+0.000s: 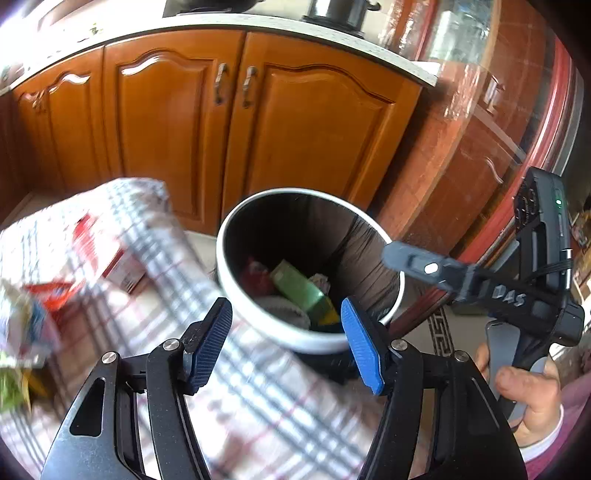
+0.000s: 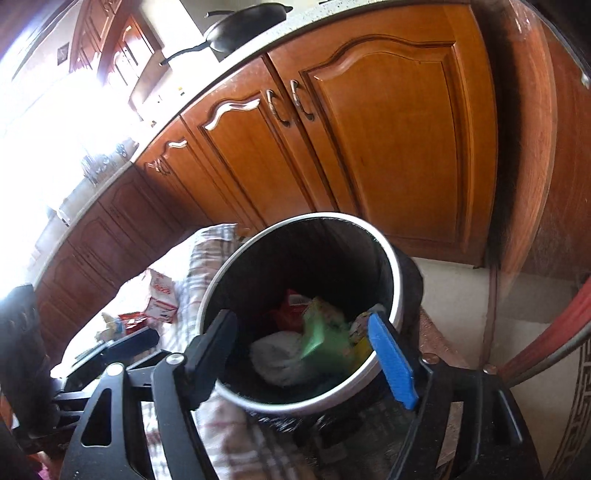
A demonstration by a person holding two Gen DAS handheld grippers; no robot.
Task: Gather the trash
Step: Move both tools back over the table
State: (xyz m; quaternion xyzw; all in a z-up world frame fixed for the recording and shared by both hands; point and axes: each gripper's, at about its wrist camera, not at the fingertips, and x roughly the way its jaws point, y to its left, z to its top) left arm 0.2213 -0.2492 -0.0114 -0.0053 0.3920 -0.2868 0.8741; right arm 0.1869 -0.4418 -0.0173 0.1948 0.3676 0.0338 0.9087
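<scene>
A round trash bin [image 1: 391, 310] with a white rim and dark liner stands on the floor beside a table with a checked cloth [image 1: 159, 251]. It holds a green box [image 1: 299, 291], a red wrapper [image 1: 255, 277] and crumpled paper. My left gripper [image 1: 286, 343] is open and empty, at the bin's near rim. My right gripper [image 2: 303, 354] is open and empty over the bin [image 2: 395, 273], with the green box [image 2: 321, 332] blurred below it. It also shows in the left wrist view [image 1: 410, 260]. A red and white carton [image 1: 107, 254] and wrappers [image 1: 51, 295] lie on the cloth.
Wooden cabinet doors [image 1: 229, 122] stand behind the bin under a counter with a pan [image 2: 251, 26]. A round glass-topped table edge [image 1: 524, 155] curves at the right. A patterned rug [image 2: 576, 398] lies on the tiled floor.
</scene>
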